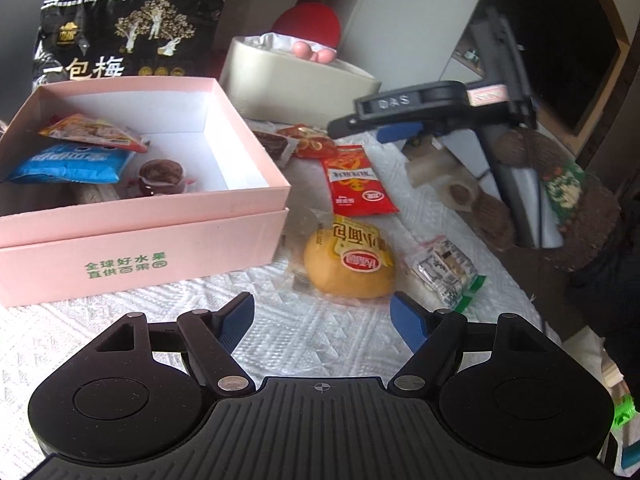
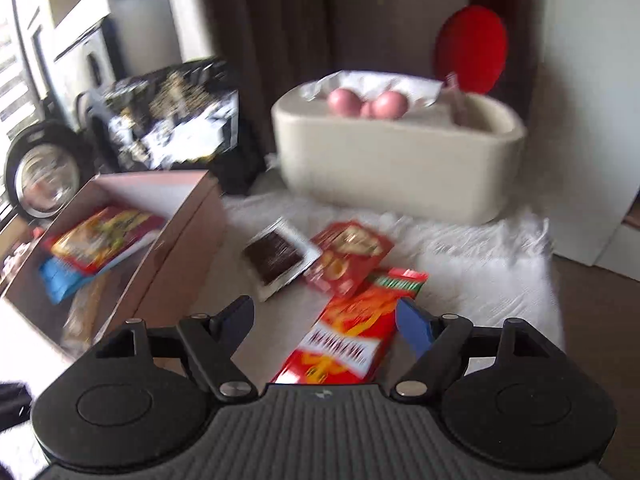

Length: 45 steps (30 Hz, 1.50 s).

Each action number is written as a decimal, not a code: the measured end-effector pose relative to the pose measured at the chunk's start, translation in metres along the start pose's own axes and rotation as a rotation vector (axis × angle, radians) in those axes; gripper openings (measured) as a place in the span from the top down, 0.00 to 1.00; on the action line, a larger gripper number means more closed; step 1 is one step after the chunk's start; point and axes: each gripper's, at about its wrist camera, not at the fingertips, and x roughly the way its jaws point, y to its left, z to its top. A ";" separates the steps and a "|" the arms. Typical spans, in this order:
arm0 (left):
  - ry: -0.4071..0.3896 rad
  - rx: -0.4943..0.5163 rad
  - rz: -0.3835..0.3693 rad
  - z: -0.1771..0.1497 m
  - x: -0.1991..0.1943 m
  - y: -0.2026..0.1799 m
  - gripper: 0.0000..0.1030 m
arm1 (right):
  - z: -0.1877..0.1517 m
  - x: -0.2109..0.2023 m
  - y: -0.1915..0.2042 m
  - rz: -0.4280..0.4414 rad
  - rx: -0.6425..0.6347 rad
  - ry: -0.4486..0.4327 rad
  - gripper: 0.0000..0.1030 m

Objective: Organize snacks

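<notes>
White textured cloth covers the table, with a pink box at its left side and a cream tub toward the far edge. The box already holds an orange packet, a blue packet and a small brown cake.

Loose snacks lie on the cloth right of the box: a bun in clear wrap, a red sachet beyond it, a silver packet to the bun's right, and a dark wafer and a red packet near the tub.

The left gripper is open and empty, with the bun just ahead of its fingertips, almost centred between them, long axis running across the jaws. The right gripper also stands open and empty; in its own view the red sachet lies lengthwise just below the gap, not pinched.

So the left hand looks best placed for the bun and the right for the sachet. The bun's width across the jaws probably calls for a wide opening or a slight roll.
</notes>
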 end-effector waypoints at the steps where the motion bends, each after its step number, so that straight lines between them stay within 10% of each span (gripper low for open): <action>1: 0.002 0.005 0.001 0.000 0.000 -0.003 0.22 | 0.005 0.008 0.003 0.001 -0.016 -0.002 0.24; 8: 0.015 -0.011 0.028 -0.005 -0.007 0.003 0.22 | 0.045 0.087 0.003 -0.027 0.002 0.045 0.24; 13: 0.014 -0.046 0.030 -0.009 -0.006 0.014 0.22 | 0.052 0.103 -0.026 0.156 0.175 0.146 0.21; 20: 0.017 -0.066 0.005 -0.012 0.004 0.019 0.22 | 0.032 0.069 -0.012 0.393 0.160 0.242 0.63; 27: 0.014 -0.063 0.010 -0.012 -0.001 0.013 0.23 | 0.024 0.089 -0.021 0.437 0.336 0.277 0.62; 32: 0.004 -0.072 0.020 -0.014 -0.011 0.011 0.23 | 0.003 0.052 -0.026 0.499 0.345 0.256 0.86; 45: -0.005 -0.112 -0.032 -0.012 -0.006 -0.023 0.23 | -0.115 -0.056 -0.013 0.551 0.300 0.312 0.94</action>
